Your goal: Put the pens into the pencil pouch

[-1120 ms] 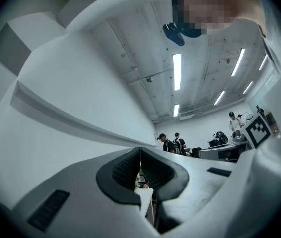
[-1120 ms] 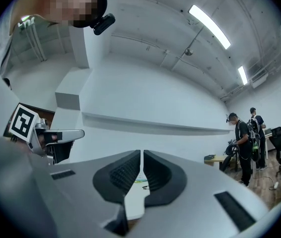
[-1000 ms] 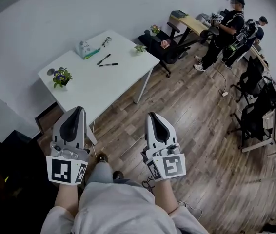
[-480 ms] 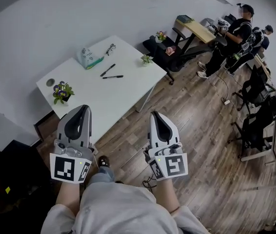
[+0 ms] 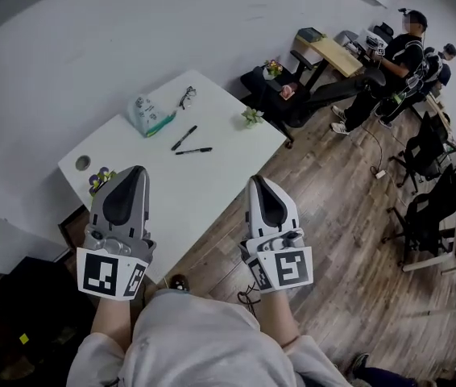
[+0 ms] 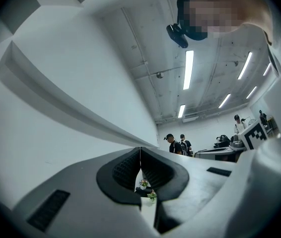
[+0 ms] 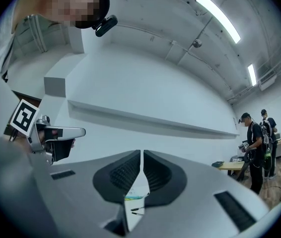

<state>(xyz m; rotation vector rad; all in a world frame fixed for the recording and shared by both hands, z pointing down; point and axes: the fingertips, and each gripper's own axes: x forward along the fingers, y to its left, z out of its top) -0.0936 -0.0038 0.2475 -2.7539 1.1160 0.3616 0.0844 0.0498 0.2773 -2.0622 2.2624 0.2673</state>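
Note:
Two black pens [image 5: 184, 138] [image 5: 194, 151] lie side by side on the white table [image 5: 212, 184], just right of a white and green pencil pouch [image 5: 149, 115]. In the right gripper view the pens [image 7: 138, 209] and the pouch [image 7: 133, 197] show small below the jaws. Both grippers are held in the air on the near side of the table, well short of the pens. My left gripper [image 5: 137, 168] [image 6: 140, 150] is shut and empty, its tip over the table's near left edge. My right gripper [image 5: 258, 180] [image 7: 141, 152] is shut and empty too, over the near right edge.
A pair of glasses [image 5: 186, 97] lies behind the pens. One small plant [image 5: 252, 117] stands at the table's right corner; another [image 5: 97, 181] is half hidden by my left gripper. Two people [image 5: 405, 47], a wooden desk [image 5: 333, 53] and office chairs [image 5: 425, 216] fill the right side.
Both grippers have come closer to the table together. Their tips now overlap its near edge, and the left one covers part of the potted plant. Both stay shut.

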